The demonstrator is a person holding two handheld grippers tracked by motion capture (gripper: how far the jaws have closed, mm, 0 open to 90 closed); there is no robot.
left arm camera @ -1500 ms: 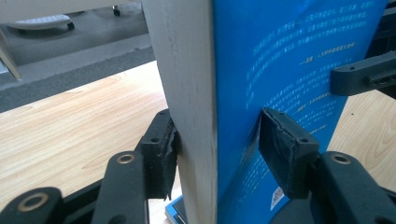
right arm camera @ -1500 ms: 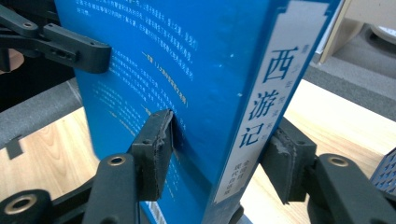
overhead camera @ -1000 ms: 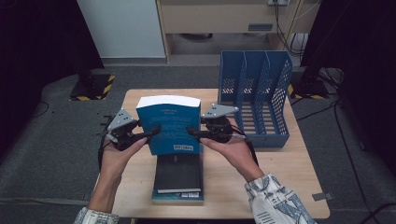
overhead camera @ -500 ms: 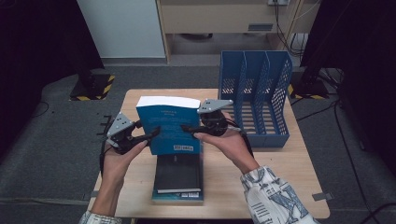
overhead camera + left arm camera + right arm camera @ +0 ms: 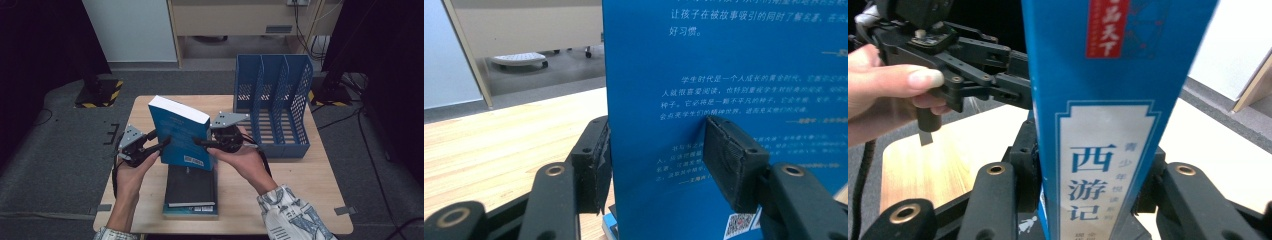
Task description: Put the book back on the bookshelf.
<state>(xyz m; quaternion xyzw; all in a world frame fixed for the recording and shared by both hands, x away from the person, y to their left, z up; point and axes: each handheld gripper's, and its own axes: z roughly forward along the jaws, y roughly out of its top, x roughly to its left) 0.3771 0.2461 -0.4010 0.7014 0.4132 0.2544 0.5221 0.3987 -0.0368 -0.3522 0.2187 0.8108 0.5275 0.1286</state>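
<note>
I have the blue book (image 5: 181,136) upright, long axis vertical – left gripper (image 5: 161,142) and right gripper (image 5: 200,142) both clamped on it, jaws just closing; file rack (image 5: 272,107) lies right, nearer my right hand.

Blue book (image 5: 181,135) has swung from cover-on to angled, spine edge turned toward the right gripper (image 5: 206,142), whose jaws have just been closing across the spine; left gripper (image 5: 161,144) jaws likewise closing, apparently pinching the cover.
</note>
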